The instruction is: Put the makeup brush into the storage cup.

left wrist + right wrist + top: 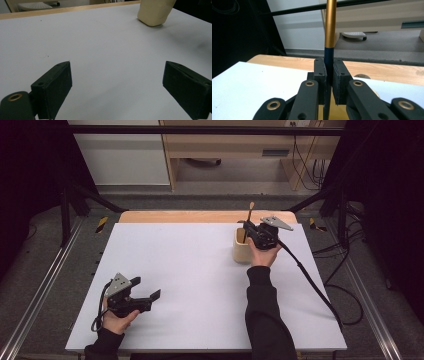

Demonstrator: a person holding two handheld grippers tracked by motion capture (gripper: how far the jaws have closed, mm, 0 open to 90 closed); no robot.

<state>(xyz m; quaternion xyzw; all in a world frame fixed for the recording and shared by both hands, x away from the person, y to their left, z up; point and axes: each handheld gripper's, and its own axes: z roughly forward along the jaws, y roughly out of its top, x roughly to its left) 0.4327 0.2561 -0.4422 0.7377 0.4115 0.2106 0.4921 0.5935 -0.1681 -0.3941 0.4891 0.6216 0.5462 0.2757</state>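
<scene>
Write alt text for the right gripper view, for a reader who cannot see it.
The right hand-held gripper is shut on a slim upright brush handle, gold above and dark blue where the two black pads clamp it. Below lies a white tabletop with a wooden far edge, and a pale holder shows just behind the gripper.

Your high camera is looking forward and down from above your side, taking in the whole white counter. The left gripper camera is sitting low, facing across the counter toward the beige holder. The right gripper camera is looking level, very close behind a gold-and-dark stick. All three are sharing the counter's far edge.
</scene>
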